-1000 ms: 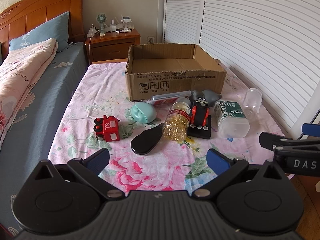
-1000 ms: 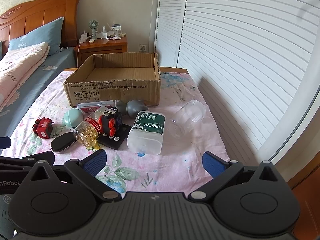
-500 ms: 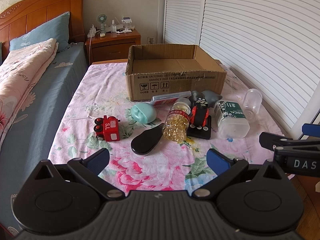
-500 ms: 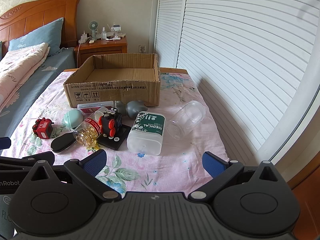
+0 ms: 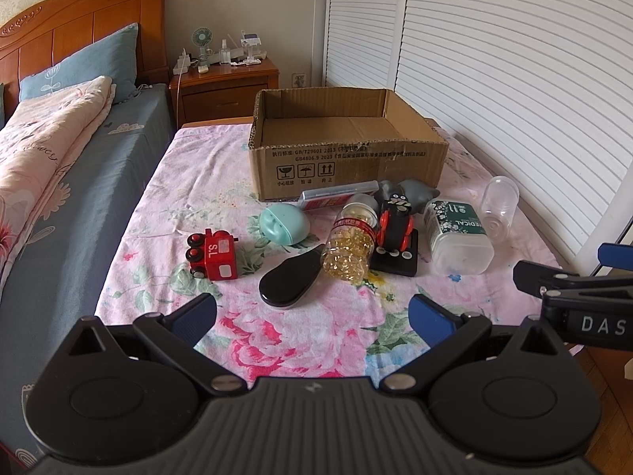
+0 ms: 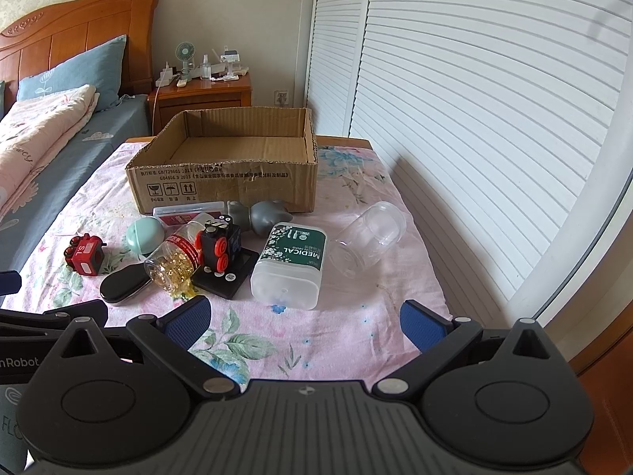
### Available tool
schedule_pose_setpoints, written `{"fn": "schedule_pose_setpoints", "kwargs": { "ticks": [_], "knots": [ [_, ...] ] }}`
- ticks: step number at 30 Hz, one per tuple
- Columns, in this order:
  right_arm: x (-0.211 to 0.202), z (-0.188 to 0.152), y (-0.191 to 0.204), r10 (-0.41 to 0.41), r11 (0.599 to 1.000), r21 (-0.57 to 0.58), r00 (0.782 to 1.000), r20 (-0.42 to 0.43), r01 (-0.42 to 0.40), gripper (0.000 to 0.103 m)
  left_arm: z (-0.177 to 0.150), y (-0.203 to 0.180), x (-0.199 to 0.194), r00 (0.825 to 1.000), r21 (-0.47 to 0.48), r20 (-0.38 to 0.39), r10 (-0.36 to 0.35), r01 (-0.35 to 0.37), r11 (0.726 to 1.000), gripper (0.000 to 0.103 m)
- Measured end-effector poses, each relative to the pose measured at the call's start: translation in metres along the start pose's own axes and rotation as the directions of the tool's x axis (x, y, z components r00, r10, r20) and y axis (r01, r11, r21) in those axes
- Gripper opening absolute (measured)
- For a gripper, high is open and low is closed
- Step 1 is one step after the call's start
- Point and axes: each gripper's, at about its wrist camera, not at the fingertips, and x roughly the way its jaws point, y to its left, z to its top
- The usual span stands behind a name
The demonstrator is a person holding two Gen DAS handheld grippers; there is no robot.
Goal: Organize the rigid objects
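Rigid objects scattered on the bench before an empty cardboard box [image 5: 348,158].
Both the left gripper [image 5: 312,312] and right gripper [image 6: 304,316] are held open, empty. The swab container [image 6: 290,265], lying flat, is judged light, stiff, slippery; best gripped across its narrow sides.

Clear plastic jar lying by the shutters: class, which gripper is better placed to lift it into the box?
Right, probably. The clear jar lies on the right gripper side, ahead of its open fingers; the left gripper faces the toy train.

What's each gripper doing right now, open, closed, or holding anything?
Left gripper: open, holding nothing.
Right gripper: open, holding nothing.
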Motion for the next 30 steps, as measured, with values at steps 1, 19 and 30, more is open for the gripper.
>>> {"fn": "schedule_pose_setpoints", "kwargs": {
  "ticks": [1, 19, 30],
  "knots": [
    [0.000, 0.000, 0.000, 0.000, 1.000, 0.001, 1.000, 0.000, 0.000, 0.103, 0.001, 0.000, 0.000, 1.000, 0.000, 0.000, 0.000, 0.000, 1.000, 0.102],
    [0.008, 0.002, 0.003, 0.005, 1.000, -0.028, 1.000, 0.019, -0.004, 0.103, 0.005, 0.005, 0.010, 1.000, 0.006, -0.004, -0.021, 0.021, 1.000, 0.102],
    [0.015, 0.005, 0.001, 0.102, 0.988, -0.125, 0.988, 0.113, -0.088, 0.103, 0.009, 0.022, 0.017, 0.998, 0.104, 0.048, -0.042, 0.037, 0.994, 0.102]
  ]
}}
